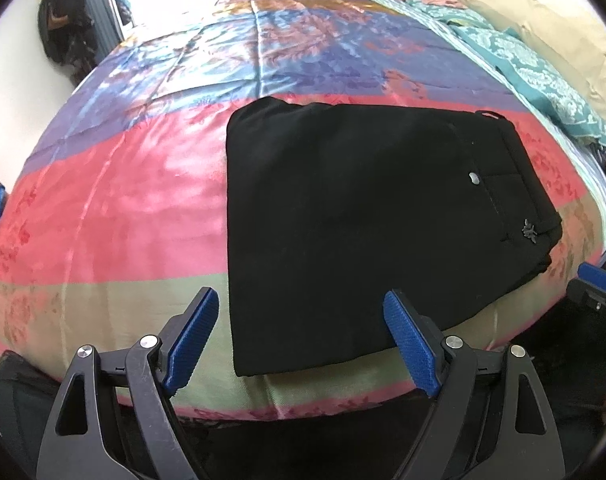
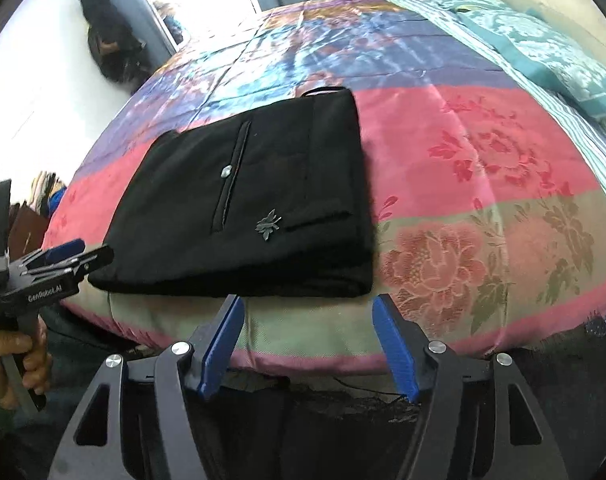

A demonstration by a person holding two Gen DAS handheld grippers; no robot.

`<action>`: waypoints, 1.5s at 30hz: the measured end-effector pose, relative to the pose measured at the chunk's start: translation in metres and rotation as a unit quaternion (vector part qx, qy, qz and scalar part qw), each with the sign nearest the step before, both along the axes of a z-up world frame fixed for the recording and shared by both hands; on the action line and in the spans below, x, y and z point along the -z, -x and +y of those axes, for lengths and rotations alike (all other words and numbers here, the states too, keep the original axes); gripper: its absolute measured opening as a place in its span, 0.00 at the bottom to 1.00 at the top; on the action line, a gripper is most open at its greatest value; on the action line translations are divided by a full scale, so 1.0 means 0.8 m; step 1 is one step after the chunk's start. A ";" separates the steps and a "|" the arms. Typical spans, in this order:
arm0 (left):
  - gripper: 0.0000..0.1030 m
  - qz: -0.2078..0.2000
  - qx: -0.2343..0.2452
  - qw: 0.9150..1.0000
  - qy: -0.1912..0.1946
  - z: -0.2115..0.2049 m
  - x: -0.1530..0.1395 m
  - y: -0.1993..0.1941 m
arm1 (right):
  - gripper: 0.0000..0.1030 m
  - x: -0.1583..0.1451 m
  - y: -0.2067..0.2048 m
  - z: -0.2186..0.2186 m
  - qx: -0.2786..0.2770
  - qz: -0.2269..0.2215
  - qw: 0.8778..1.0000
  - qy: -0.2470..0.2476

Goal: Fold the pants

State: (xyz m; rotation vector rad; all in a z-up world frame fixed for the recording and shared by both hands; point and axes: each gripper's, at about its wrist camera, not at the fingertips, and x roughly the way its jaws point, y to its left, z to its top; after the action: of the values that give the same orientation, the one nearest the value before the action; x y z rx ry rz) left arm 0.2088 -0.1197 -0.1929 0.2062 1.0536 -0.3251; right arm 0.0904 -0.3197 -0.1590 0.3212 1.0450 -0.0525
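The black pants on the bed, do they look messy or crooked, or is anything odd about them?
Nothing stands out. The black pants lie folded into a compact, flat rectangle on the striped bedspread, near its front edge. Both grippers are open and hold nothing.

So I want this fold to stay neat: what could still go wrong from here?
The folded black pants lie close to the bed's near edge, so a nudge could slide them off. Both grippers, left and right, are open right beside the fabric; a finger overlapping the hem might snag it.
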 end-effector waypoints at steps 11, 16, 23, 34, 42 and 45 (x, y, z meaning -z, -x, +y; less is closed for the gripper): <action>0.86 0.012 -0.009 1.000 0.012 0.020 0.003 0.001 | 0.65 -0.002 0.004 -0.008 0.017 -0.017 1.000 -0.019; 0.90 0.030 -0.027 0.996 0.076 0.067 -0.001 -0.036 | 0.74 -0.004 -0.012 -0.048 0.025 -0.054 0.994 -0.095; 0.90 0.155 -0.020 0.968 0.196 0.086 0.054 -0.116 | 0.77 0.051 -0.117 -0.125 -0.009 -0.007 0.976 -0.218; 0.25 0.180 0.022 0.963 0.199 0.037 0.071 -0.125 | 0.43 0.084 -0.168 -0.067 -0.110 0.049 0.961 -0.248; 0.18 0.092 0.057 0.961 0.254 0.038 -0.034 -0.134 | 0.34 -0.014 -0.187 -0.026 -0.154 -0.028 0.960 -0.234; 0.18 0.053 0.050 0.960 0.269 0.051 -0.073 -0.178 | 0.34 -0.049 -0.232 -0.021 -0.157 -0.067 0.955 -0.241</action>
State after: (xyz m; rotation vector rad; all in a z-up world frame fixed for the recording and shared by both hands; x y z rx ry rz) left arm 0.3515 -0.0787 -0.1349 -0.2506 1.0242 -0.7058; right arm 0.2761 -0.3365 -0.1196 0.5886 0.9538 0.5118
